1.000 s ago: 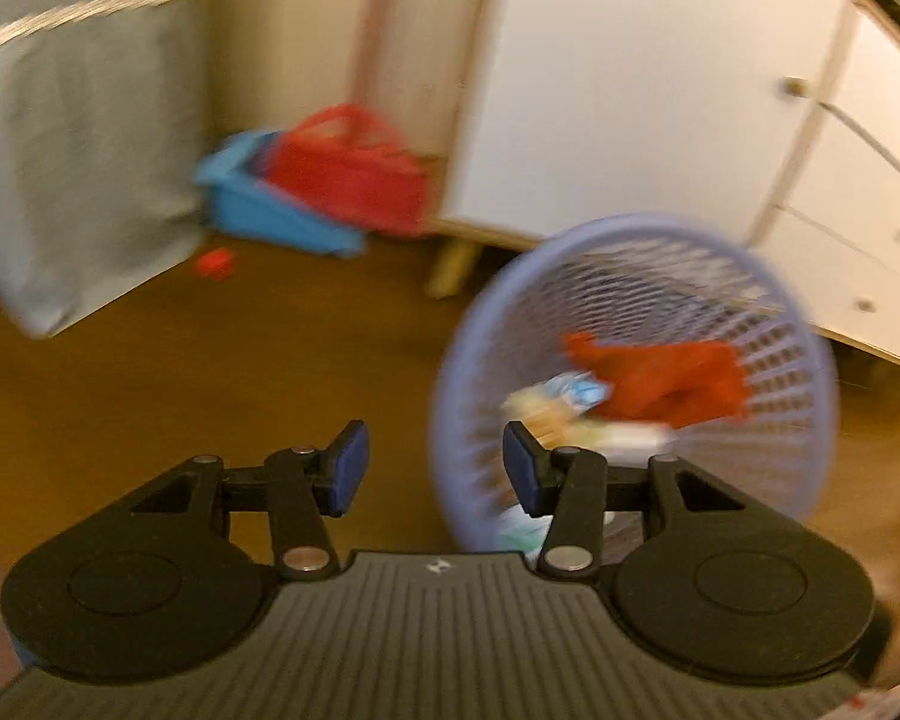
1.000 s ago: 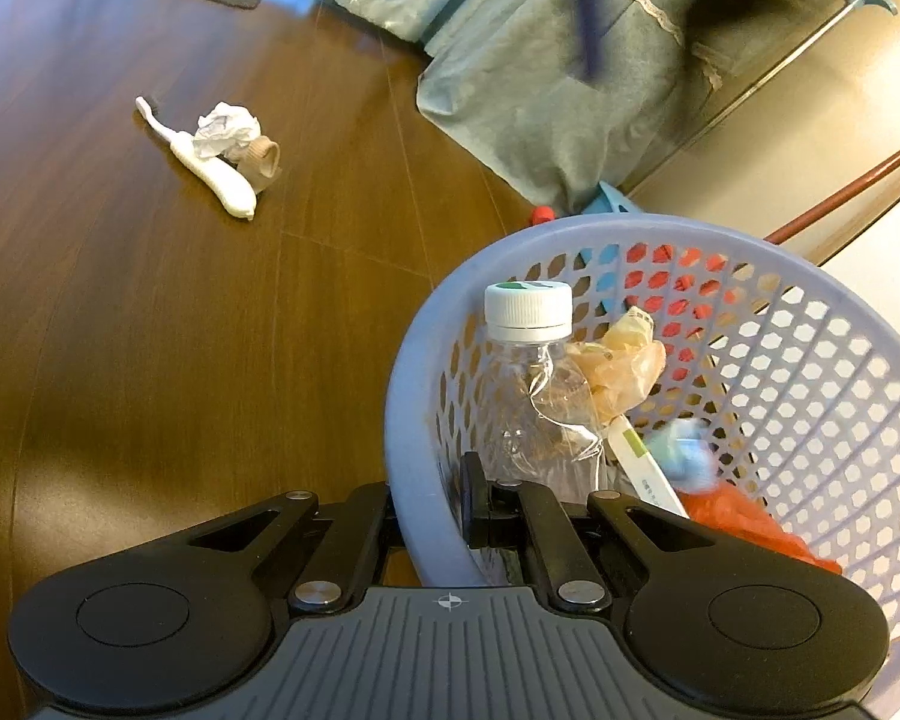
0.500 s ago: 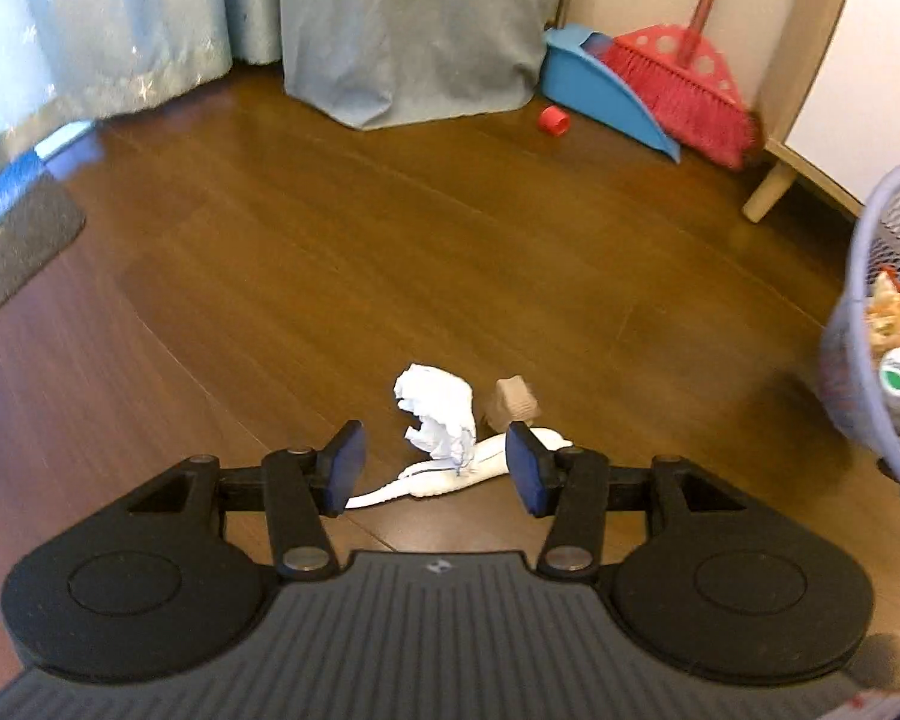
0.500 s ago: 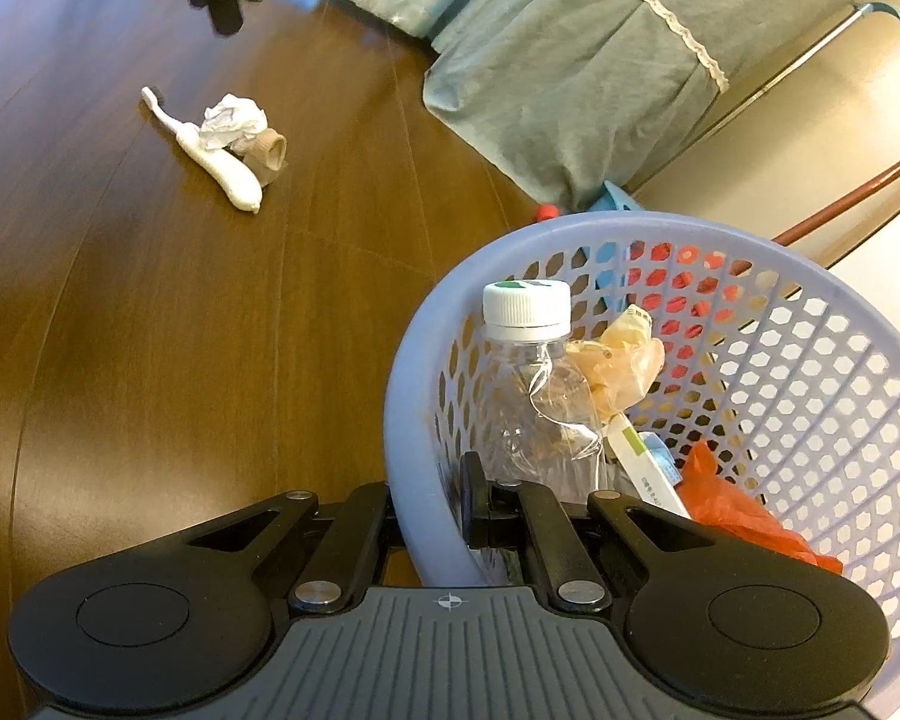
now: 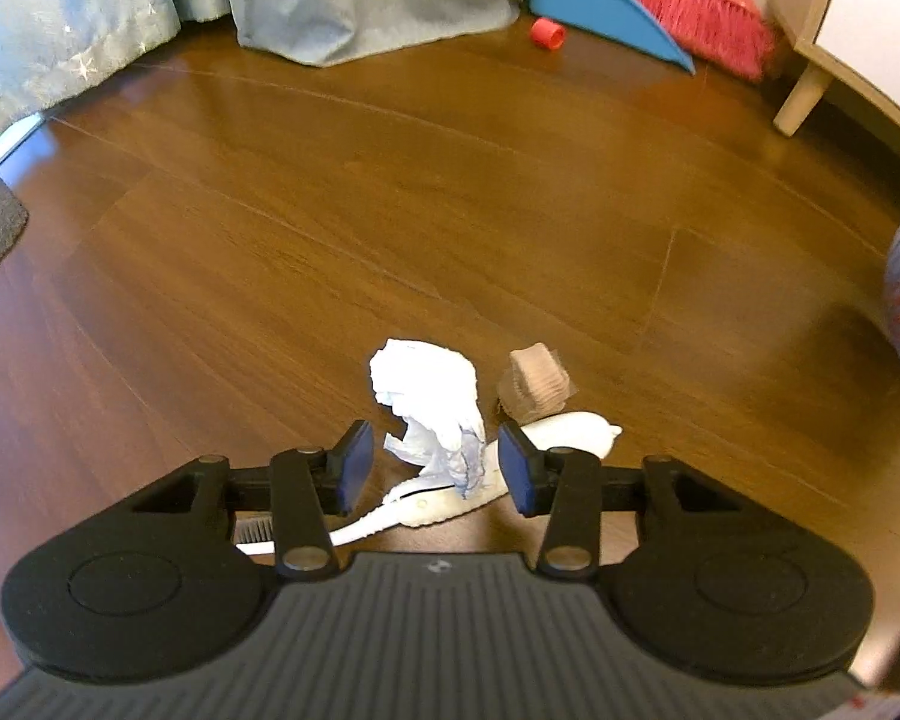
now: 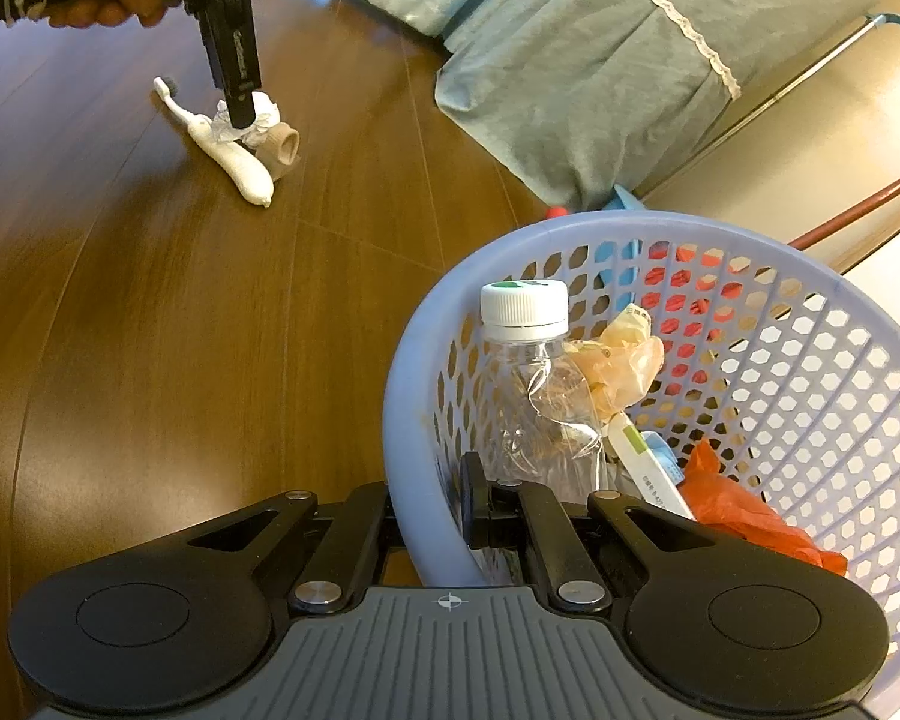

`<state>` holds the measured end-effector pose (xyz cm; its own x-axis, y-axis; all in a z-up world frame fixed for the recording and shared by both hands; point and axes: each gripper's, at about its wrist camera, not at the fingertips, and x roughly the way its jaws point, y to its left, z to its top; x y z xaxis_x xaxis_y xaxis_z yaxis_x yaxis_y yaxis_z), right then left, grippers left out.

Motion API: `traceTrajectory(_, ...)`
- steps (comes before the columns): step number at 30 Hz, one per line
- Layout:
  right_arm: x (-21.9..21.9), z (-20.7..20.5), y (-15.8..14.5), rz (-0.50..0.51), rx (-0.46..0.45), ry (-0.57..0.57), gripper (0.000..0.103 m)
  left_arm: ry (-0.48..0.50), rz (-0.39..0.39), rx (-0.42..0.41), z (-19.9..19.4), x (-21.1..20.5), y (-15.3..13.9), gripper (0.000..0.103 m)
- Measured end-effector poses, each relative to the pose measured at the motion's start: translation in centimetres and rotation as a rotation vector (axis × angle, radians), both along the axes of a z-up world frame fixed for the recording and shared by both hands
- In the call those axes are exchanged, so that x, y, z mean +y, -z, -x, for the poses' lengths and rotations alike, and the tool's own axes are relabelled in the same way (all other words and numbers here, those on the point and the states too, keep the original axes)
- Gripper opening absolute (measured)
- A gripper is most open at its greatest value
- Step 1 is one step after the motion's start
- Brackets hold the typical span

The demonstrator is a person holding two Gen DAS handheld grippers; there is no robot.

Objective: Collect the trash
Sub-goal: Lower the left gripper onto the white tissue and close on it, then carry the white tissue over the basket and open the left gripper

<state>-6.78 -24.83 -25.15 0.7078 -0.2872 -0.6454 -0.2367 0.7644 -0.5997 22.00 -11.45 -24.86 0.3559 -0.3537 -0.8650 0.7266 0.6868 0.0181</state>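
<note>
White crumpled tissue (image 5: 429, 402) sits right between our left gripper (image 5: 432, 468) pads now, low over the wooden floor (image 5: 390, 210), and those jaws have just been narrowing around it, though the blue pads (image 5: 354, 465) stand a little off the paper, not yet pressing. Under the tissue lies a white toothbrush (image 5: 450, 495) at a slant, and just beside it a small tan ribbed tube (image 5: 537, 384) touching the handle end. Over on the other side, our right gripper (image 6: 432, 516) is clamped tight on the wall of the lilac basket (image 6: 840, 408), tilting it toward us; inside we see a clear bottle (image 6: 534, 408), an orange wrapper (image 6: 621, 360) and a red bag (image 6: 744, 510).

So what could bite us here? Squeeze too low and the pads catch the toothbrush handle along with the tissue (two things in one pinch, neither held well), and one likely drops on the way across. Squeeze too high and we pinch only a loose fold, which may tear or slip. A sideways nudge could also send that tube rolling off. And the basket, well apart from this pile, hangs on a single thin wall.
</note>
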Motion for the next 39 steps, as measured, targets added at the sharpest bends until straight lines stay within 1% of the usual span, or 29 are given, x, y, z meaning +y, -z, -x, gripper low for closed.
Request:
traceTrajectory(1,0.0,0.0,0.0,-0.001,-0.001,0.0,0.002,-0.005,-0.006,0.002,-0.2,-0.1,0.1,0.038)
traceTrajectory(3,0.0,0.0,0.0,-0.001,0.001,0.0,0.002,-0.002,-0.012,0.011,-0.4,-0.3,0.3,0.029)
traceTrajectory(5,0.0,-0.1,0.0,-0.004,0.0,0.001,0.002,0.007,-0.022,0.012,-0.4,-0.3,0.3,0.013)
traceTrajectory(8,0.0,-0.1,0.0,-0.009,0.003,-0.003,0.002,0.003,-0.028,0.012,-0.3,0.0,0.0,0.008)
traceTrajectory(12,0.0,-0.2,-0.1,-0.015,0.007,-0.002,0.002,-0.001,-0.018,0.012,-0.1,0.5,-0.7,0.006)
traceTrajectory(16,-0.1,-0.1,-0.3,-0.019,0.009,-0.001,0.002,-0.006,-0.002,-0.004,0.4,0.8,-2.1,0.006)
traceTrajectory(24,-0.1,-0.2,-0.3,-0.021,0.005,0.004,0.002,-0.028,0.073,-0.018,1.3,1.2,-5.5,0.006)
traceTrajectory(31,0.0,-0.3,-0.2,-0.025,0.003,0.005,0.003,-0.004,0.122,-0.017,2.4,0.3,-7.8,0.006)
traceTrajectory(39,0.0,-0.3,-0.2,-0.026,0.004,0.003,0.003,0.052,0.18,-0.012,4.3,-0.8,-10.2,0.006)
